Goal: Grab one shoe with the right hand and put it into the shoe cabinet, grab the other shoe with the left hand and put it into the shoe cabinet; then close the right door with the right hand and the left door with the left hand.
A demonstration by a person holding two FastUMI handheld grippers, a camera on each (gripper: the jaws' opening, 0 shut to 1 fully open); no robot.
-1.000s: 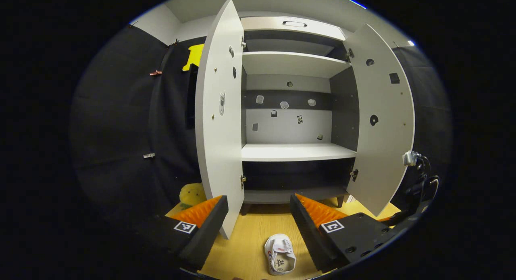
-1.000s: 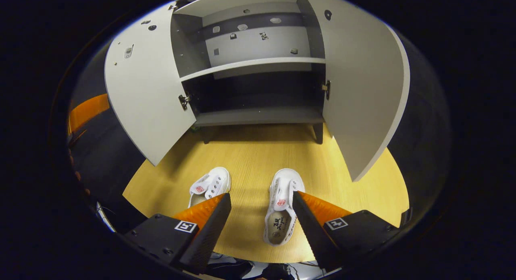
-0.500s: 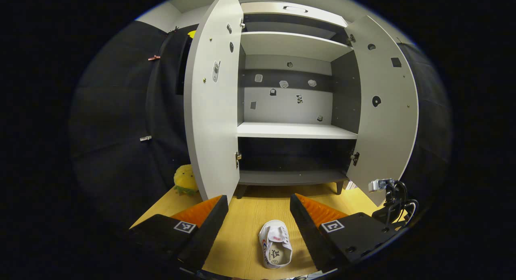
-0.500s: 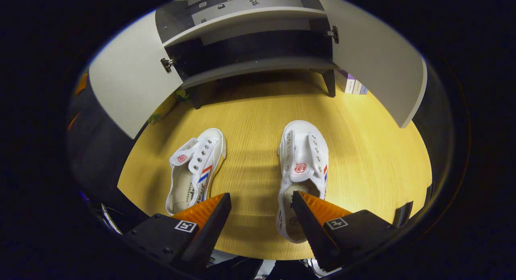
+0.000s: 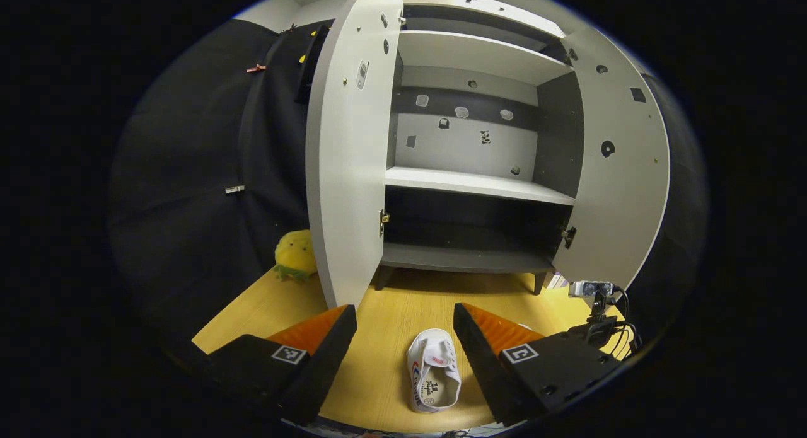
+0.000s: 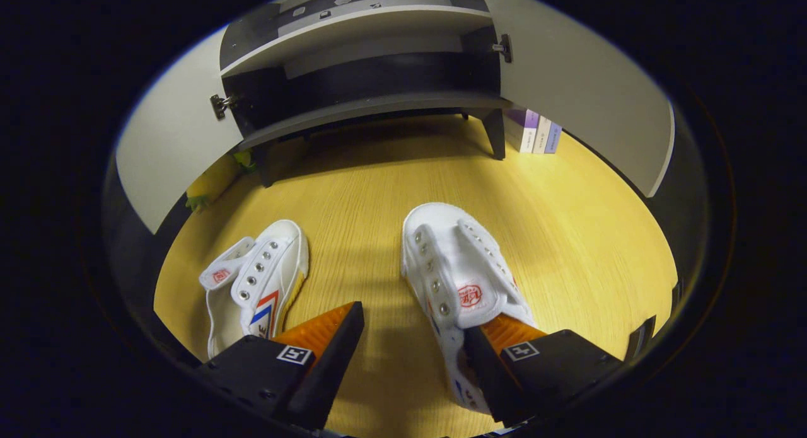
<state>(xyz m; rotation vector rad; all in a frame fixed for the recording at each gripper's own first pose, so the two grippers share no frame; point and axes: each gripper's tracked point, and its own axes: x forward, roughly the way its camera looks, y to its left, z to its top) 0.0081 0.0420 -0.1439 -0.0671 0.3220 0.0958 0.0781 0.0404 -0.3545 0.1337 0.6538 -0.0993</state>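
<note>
Right tongs [image 6: 413, 337]: jaws standing apart, straddling the heel side wall of the right-hand white sneaker [image 6: 457, 268], not clamping yet.
Sneaker axis: lying on the floor, toe pointing toward the shoe cabinet [image 6: 372, 107].
Left tongs [image 5: 403, 343]: apart, hovering above the other sneaker [image 5: 434, 378].

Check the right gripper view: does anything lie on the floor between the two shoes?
Nothing does. In the right gripper view, bare wooden floor separates the left shoe from the right shoe; one finger of the right gripper reaches over that stretch.
</note>
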